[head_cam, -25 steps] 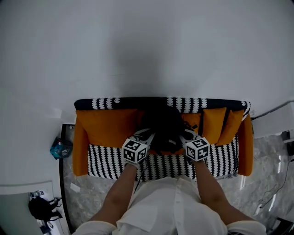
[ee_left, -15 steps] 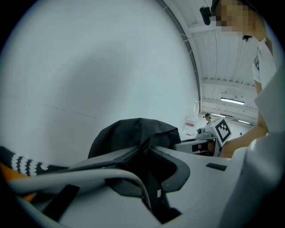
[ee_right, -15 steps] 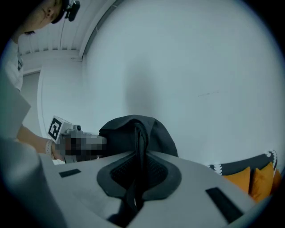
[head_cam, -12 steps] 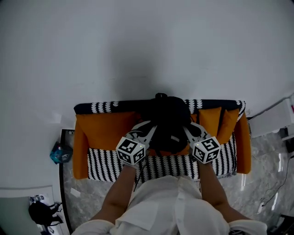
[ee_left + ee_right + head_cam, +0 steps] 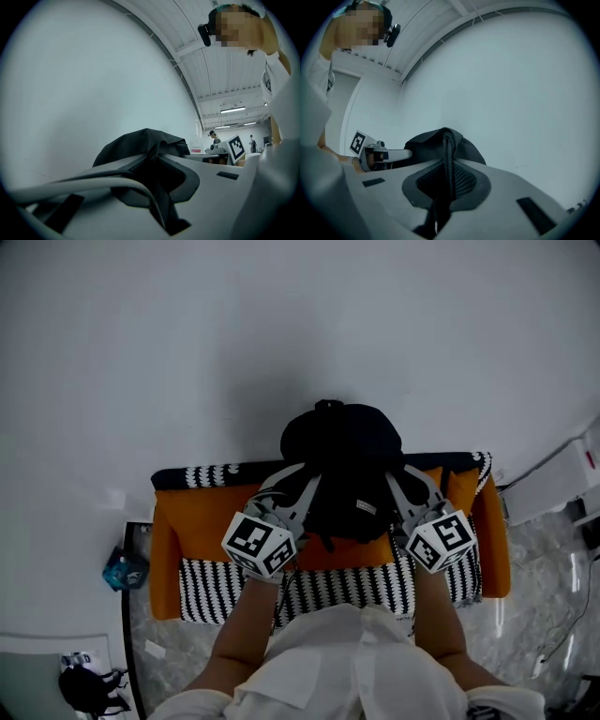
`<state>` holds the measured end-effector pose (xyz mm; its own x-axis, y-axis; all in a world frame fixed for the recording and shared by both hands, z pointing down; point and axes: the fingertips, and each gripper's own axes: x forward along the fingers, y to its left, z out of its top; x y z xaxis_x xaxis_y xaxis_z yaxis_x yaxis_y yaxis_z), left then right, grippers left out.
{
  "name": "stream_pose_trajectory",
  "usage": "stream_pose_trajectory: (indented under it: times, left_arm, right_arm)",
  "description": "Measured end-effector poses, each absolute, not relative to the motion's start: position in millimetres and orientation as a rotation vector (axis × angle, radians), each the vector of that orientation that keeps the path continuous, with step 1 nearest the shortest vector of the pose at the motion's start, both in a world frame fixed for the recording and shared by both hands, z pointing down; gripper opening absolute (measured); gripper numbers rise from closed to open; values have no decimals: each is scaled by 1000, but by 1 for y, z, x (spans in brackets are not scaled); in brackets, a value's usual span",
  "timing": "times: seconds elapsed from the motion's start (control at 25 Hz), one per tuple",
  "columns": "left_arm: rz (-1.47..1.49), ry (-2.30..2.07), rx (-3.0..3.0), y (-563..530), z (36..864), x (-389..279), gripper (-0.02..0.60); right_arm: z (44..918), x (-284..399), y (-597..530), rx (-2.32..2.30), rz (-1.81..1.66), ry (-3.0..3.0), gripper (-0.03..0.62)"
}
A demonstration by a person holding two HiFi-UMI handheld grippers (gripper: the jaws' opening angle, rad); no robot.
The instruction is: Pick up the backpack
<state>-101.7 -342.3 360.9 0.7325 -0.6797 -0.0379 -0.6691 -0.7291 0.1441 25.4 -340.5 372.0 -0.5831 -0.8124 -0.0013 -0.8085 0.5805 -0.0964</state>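
Observation:
The black backpack (image 5: 342, 460) hangs in the air above the orange sofa (image 5: 192, 521), in front of the white wall. My left gripper (image 5: 302, 488) is shut on its left side and my right gripper (image 5: 405, 488) is shut on its right side. In the left gripper view a fold of the backpack's (image 5: 136, 145) black fabric is pinched between the jaws of the left gripper (image 5: 157, 187). The right gripper (image 5: 445, 187) clamps a black strap-like edge of the backpack (image 5: 440, 138) in its own view, where the left gripper (image 5: 370, 157) also shows beyond the bag.
The sofa has a black-and-white striped seat (image 5: 225, 582) and backrest trim. A teal object (image 5: 124, 570) lies on the floor at its left, a white unit (image 5: 562, 488) stands at its right, and a dark bag (image 5: 84, 688) sits at the bottom left.
Both grippers have risen together with the backpack, which has come up off the sofa seat and now hangs in front of the wall above the backrest.

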Motion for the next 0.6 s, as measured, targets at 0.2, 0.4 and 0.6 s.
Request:
stream_pose_trajectory:
  times: [0.2,0.4,0.6]
  left_arm:
    - [-176,-1101,2877,-343,315,-94,52]
    - [-206,-1104,2883,-339,283,-89,52]
    - [-227,-1114,2906,-337,265,-90,52]
  right_arm:
    - [324,33,-339,-1408,8,2719,34]
    - [291,38,-334,-1412,75,2701,34]
    - [273,37,-331,-1404,120,2691,34]
